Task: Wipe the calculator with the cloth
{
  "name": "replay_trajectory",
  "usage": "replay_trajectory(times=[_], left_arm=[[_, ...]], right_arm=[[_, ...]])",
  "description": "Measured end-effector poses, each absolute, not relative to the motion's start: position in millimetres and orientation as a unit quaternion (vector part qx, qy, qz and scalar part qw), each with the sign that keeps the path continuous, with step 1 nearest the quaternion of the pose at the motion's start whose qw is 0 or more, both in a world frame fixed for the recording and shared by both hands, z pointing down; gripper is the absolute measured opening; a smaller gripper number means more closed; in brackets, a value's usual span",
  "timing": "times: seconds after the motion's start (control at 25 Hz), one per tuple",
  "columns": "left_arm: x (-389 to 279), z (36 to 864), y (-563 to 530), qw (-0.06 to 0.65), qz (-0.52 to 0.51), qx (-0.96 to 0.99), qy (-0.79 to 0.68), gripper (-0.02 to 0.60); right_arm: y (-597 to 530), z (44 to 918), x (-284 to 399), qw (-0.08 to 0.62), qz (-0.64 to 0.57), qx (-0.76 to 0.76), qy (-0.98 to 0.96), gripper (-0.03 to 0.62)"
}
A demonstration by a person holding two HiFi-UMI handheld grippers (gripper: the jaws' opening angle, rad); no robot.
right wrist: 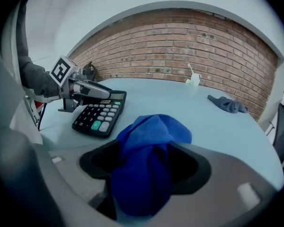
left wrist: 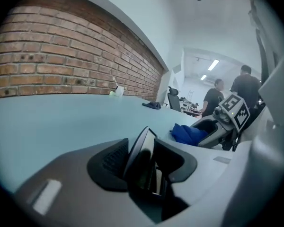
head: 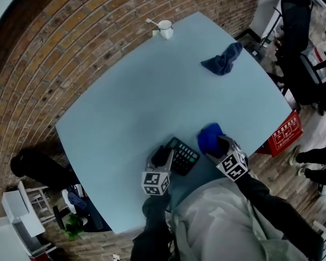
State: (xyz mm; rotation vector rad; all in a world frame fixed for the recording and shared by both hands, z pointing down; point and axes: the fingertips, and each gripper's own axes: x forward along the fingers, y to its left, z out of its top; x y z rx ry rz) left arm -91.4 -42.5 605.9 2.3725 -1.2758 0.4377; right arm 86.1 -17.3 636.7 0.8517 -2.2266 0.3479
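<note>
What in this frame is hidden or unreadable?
Display of the calculator: partly under the left gripper, tiny, head view.
Whether the left gripper's pads press the calculator: shadowed, left gripper view.
Lower end of the blue cloth: behind the right gripper, right gripper view.
Contents of the white cup: too small, head view.

Soft, even indoor light, with fisheye-warped edges, dark corners and blurred foregrounds.
</note>
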Motion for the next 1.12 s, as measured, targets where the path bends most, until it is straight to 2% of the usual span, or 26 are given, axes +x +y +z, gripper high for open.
replay_trajectory(times=[0.08,0.28,0.4,0.48,0.64,0.8,1.0,1.12], left_arm=[[-93,605,-43,0.209,0.152,0.854,-0.452,0.129],[-97,603,-45,0.224,0.142,0.850,-0.456,0.129],[-92,602,-43,0.239,0.135,0.859,-0.433,0.101],[-92,599,-42,0.262,0.110,0.855,-0.434,0.089],[-98,592,-37,0.351,0.009,0.821,-0.450,0.058],[-103,578,-26,0.392,-0.080,0.789,-0.466,0.043],[-106,551,-20,0.384,-0.134,0.771,-0.490,0.041],[-109,529,-18,0.387,-0.188,0.749,-0.503,0.041]], right_arm=[[-19,638,85,0.352,0.146,0.327,-0.865,0.313],[-21,638,84,0.343,0.144,0.323,-0.871,0.313],[-25,636,86,0.329,0.135,0.328,-0.875,0.308],[-28,636,90,0.326,0.135,0.337,-0.873,0.276],[-35,635,100,0.306,0.173,0.343,-0.871,0.130],[-38,623,103,0.268,0.235,0.344,-0.868,0.110],[-22,565,49,0.241,0.196,0.277,-0.910,0.107],[10,541,-5,0.272,0.143,0.178,-0.935,0.107]])
